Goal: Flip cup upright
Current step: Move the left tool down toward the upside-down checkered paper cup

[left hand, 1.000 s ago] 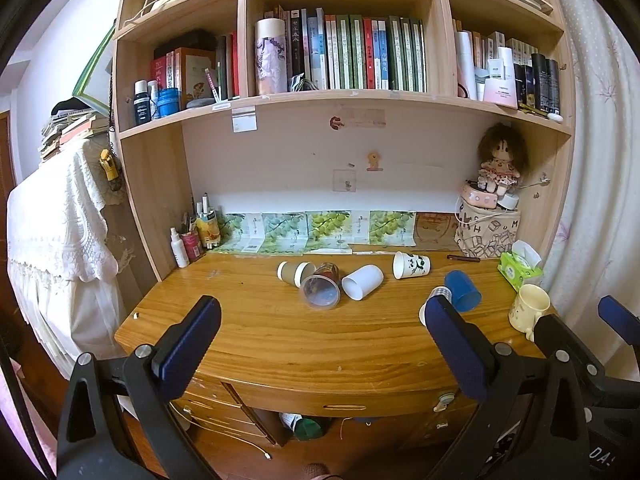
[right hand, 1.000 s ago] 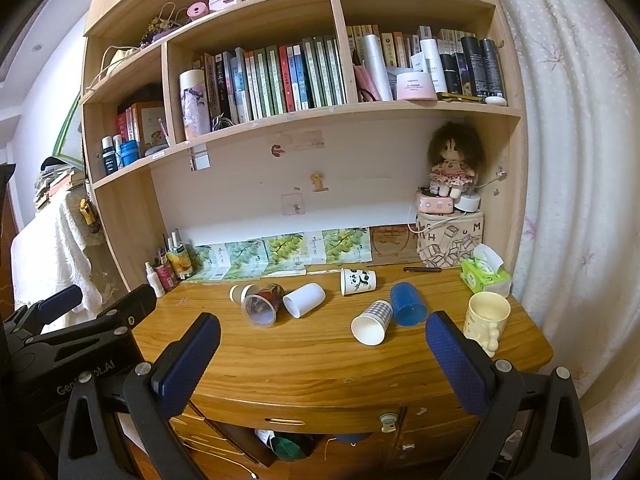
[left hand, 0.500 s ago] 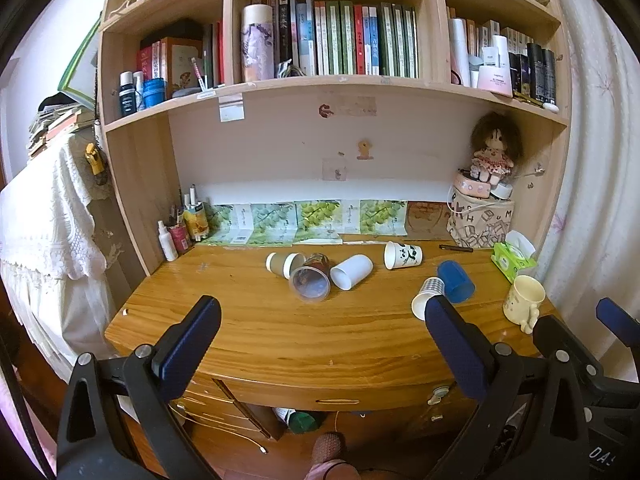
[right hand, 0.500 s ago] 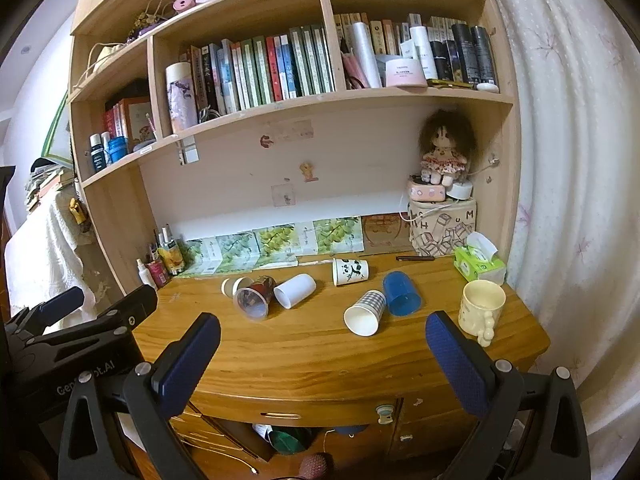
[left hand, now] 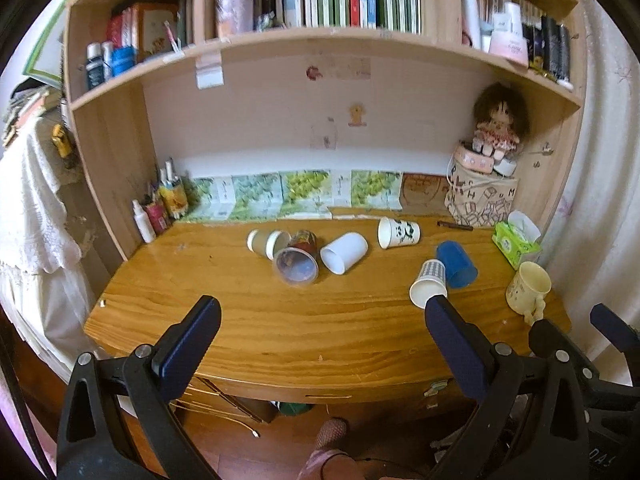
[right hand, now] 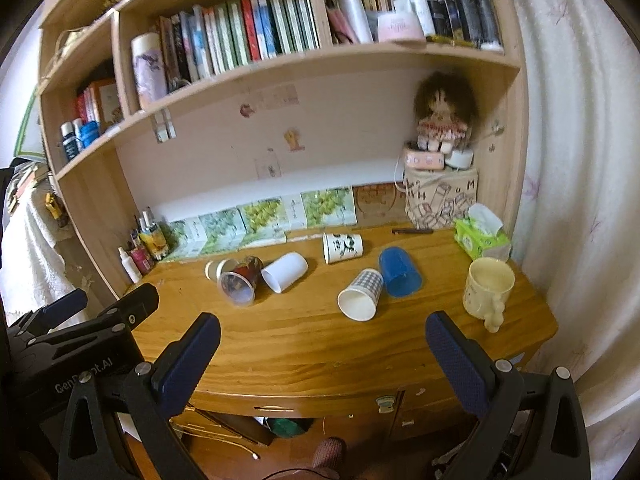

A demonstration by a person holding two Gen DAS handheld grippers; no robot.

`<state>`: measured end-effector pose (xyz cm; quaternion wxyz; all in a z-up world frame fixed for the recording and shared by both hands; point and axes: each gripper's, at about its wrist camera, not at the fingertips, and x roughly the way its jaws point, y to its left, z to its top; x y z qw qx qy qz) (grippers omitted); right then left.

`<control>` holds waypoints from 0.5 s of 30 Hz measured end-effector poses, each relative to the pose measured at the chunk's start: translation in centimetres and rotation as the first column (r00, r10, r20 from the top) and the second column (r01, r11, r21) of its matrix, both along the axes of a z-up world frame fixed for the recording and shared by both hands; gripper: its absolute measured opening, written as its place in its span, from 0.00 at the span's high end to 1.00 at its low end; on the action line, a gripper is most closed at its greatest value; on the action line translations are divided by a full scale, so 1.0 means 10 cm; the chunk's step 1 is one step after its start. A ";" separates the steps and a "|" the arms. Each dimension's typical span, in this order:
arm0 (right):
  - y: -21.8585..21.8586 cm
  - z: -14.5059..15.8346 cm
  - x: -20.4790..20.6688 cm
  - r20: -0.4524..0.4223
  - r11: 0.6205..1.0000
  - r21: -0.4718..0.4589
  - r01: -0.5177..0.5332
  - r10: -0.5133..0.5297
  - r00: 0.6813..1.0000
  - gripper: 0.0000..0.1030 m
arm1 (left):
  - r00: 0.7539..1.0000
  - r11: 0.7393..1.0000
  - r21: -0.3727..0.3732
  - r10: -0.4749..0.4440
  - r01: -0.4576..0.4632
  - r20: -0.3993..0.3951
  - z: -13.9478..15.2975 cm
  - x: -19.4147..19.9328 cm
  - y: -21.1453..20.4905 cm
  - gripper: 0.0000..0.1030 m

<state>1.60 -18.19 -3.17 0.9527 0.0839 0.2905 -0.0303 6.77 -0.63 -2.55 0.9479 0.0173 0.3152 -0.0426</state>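
Observation:
Several cups lie on their sides on the wooden desk [left hand: 248,312]: a brown paper cup [left hand: 262,241], a clear printed cup [left hand: 298,262], a white cup [left hand: 344,253], a panda-print cup [left hand: 399,233], a checkered cup [left hand: 429,285] and a blue cup [left hand: 457,265]. The same cups show in the right wrist view, with the checkered cup [right hand: 360,294] and the blue cup [right hand: 400,273] nearest. My left gripper [left hand: 320,338] is open and empty before the desk's front edge. My right gripper [right hand: 322,354] is open and empty too, short of the cups.
A cream mug [right hand: 488,290] stands upright at the desk's right end, by a green tissue box [right hand: 482,236]. Bottles [left hand: 158,210] stand at the back left. A patterned box with a doll [left hand: 482,196] is at the back right. Bookshelves rise above the desk.
Both grippers have moved closer to the desk and the view has dipped down. The cups look larger. Both stay open. No cup has moved.

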 end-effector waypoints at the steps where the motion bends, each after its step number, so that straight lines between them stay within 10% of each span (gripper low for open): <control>1: -0.01 -0.03 0.06 -0.014 1.000 0.006 0.002 -0.002 1.000 0.00 | 1.000 1.000 0.003 -0.003 0.003 -0.014 -0.02 0.07 -0.01 0.01; 15: -0.20 -0.39 0.87 -0.229 0.995 0.091 0.035 -0.013 0.973 0.00 | 0.970 0.995 0.057 -0.063 0.079 -0.235 -0.36 0.98 -0.25 0.01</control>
